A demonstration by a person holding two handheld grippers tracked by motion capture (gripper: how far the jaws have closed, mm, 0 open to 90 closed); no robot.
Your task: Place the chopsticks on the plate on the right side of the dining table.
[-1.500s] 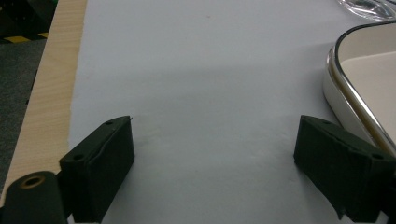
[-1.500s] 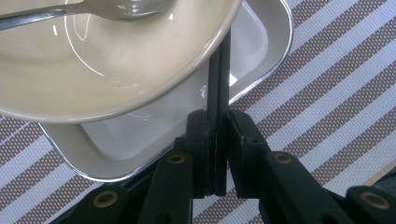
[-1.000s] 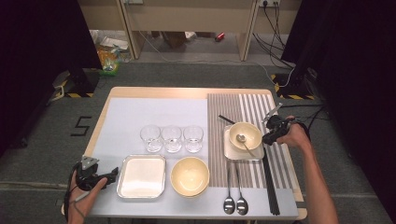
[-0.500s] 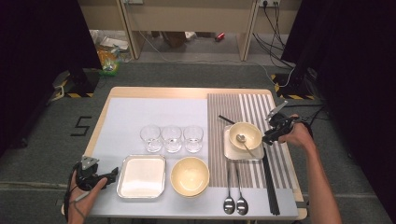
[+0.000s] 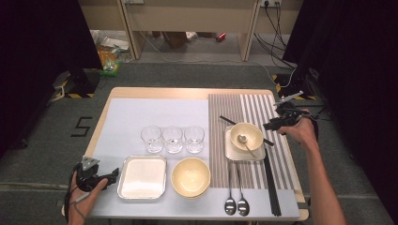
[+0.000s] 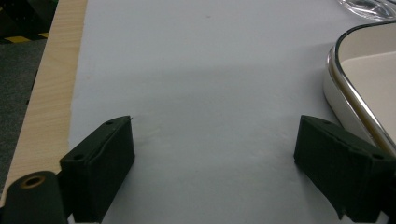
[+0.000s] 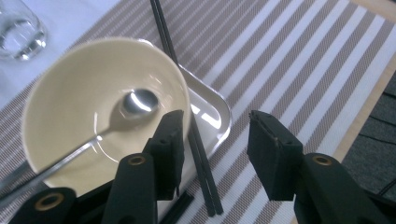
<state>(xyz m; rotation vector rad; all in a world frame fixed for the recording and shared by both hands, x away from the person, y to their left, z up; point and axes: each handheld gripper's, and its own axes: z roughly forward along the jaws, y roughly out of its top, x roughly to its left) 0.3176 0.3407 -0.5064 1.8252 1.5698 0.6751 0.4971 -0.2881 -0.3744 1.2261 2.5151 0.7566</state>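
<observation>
We are holding the right tool (image 5: 271,125) over the striped mat (image 5: 248,105), just beside the small bowl (image 5: 246,136). Its jaws are standing apart and are gripping nothing. In the right gripper view, the right tool (image 7: 215,135) is hanging above a pair of black chopsticks (image 7: 196,140). The chopsticks are lying under the bowl's edge and across the little white tray (image 7: 212,112) that the bowl (image 7: 84,84) is sitting on. A spoon (image 7: 126,107) is resting inside the bowl.

We are keeping the left tool (image 5: 112,177) low at the near left corner of the table (image 5: 155,92), just beside the big white tray (image 5: 142,177). Its jaws are wide apart over the bare blue cover (image 6: 205,84), and they are gripping nothing too.
</observation>
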